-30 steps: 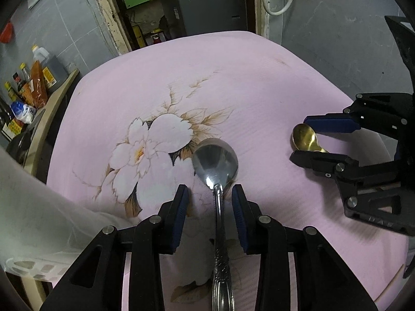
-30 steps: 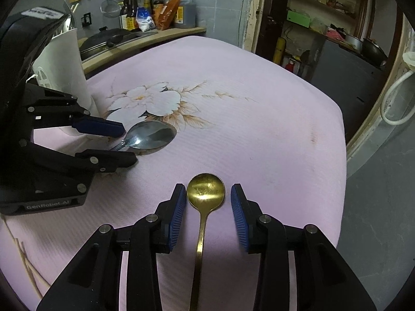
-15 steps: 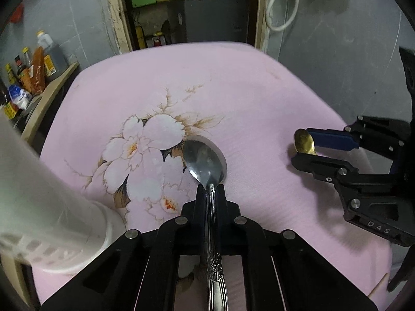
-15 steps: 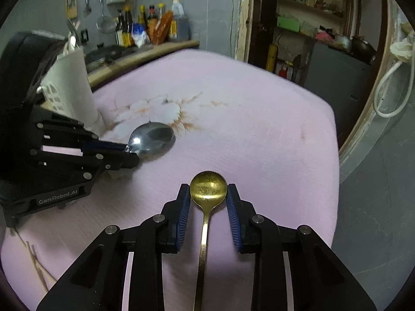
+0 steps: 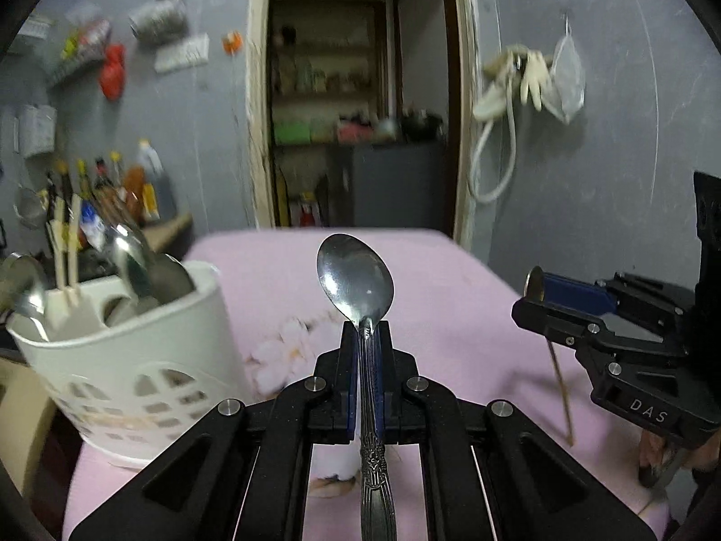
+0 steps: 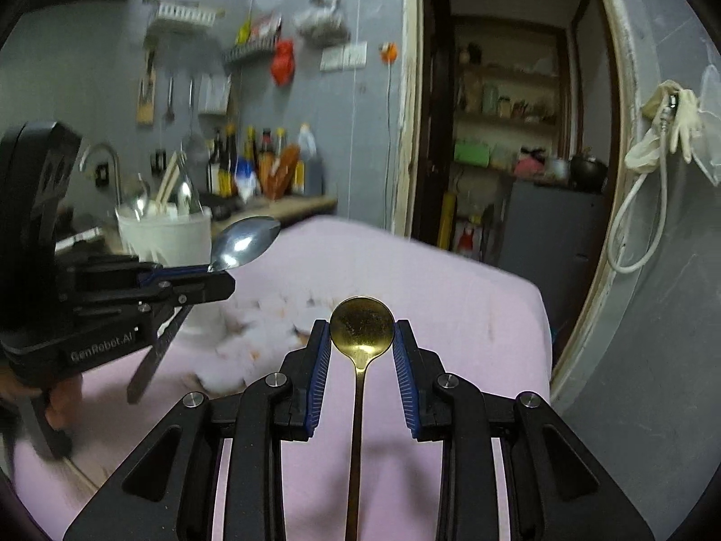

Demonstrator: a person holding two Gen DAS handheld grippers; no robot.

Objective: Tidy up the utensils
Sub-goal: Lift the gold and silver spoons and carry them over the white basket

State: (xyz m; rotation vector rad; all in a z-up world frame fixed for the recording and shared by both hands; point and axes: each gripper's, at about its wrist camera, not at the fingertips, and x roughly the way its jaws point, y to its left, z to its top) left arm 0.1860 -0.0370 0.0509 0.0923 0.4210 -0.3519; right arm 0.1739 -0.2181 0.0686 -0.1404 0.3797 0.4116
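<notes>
My left gripper (image 5: 366,329) is shut on the neck of a silver spoon (image 5: 355,277) and holds it lifted above the pink table, bowl pointing forward; it also shows in the right wrist view (image 6: 243,243). My right gripper (image 6: 362,338) is shut on the bowl of a gold spoon (image 6: 362,327), pinched by its edges and lifted, handle hanging down toward me. From the left wrist view the gold spoon (image 5: 535,283) shows edge-on in that gripper. A white utensil holder (image 5: 117,351) stands at the left with several spoons and chopsticks in it.
The pink flowered tablecloth (image 5: 450,306) covers the table. A counter with sauce bottles (image 6: 266,167) lies behind the holder. A doorway with shelves (image 6: 504,135) is straight ahead, and a grey wall with a hanging hose (image 6: 640,207) is at the right.
Both grippers have risen and tilted up, lifting the two spoons off the cloth. The white holder has come into view close at the left.
</notes>
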